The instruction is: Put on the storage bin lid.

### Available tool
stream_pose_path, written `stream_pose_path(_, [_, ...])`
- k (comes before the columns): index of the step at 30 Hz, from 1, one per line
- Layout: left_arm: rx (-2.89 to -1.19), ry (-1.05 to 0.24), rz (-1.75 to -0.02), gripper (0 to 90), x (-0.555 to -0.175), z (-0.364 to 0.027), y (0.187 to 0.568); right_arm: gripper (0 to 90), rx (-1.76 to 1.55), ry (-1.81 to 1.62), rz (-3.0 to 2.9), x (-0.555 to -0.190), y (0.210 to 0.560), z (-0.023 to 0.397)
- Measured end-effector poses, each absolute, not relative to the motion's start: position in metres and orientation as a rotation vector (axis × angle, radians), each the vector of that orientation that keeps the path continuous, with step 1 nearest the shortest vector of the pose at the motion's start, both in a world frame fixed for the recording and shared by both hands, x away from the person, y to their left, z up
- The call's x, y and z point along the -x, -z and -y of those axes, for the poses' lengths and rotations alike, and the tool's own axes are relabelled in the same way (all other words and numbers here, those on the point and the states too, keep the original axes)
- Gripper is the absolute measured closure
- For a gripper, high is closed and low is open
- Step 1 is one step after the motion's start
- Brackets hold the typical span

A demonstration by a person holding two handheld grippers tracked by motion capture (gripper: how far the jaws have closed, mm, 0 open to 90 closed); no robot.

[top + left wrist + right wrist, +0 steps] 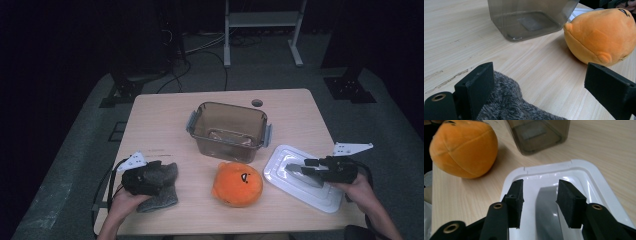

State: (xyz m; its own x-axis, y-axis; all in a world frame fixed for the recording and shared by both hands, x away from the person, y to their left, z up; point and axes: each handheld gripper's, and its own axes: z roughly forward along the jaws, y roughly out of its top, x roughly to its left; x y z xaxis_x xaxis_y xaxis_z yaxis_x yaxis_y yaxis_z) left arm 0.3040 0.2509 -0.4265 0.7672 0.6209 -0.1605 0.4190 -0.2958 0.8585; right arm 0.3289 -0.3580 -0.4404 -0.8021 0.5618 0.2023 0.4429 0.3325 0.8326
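At the lower right of the frame, the right gripper hovers over the white lid, jaws half open around its grey handle, gripping nothing. At the lower left, the left gripper rests wide open on the grey sock.

No words, brand names or numbers can be read anywhere; the one sign is a small black embroidered face mark on the round orange plush toy, near the front edge of the pale wooden table, and faint print near its left edge is too blurred to read

Claw parted over white lid's grey handle.
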Motion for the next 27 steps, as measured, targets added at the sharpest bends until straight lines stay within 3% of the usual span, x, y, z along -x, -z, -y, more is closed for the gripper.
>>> stream_pose_path(27, [-1.937,-0.253,-0.793,8.8,-0.303,-0.254,0.426,40.0,-0.550,-1.576,-2.572,-0.321,0.367,0.268])
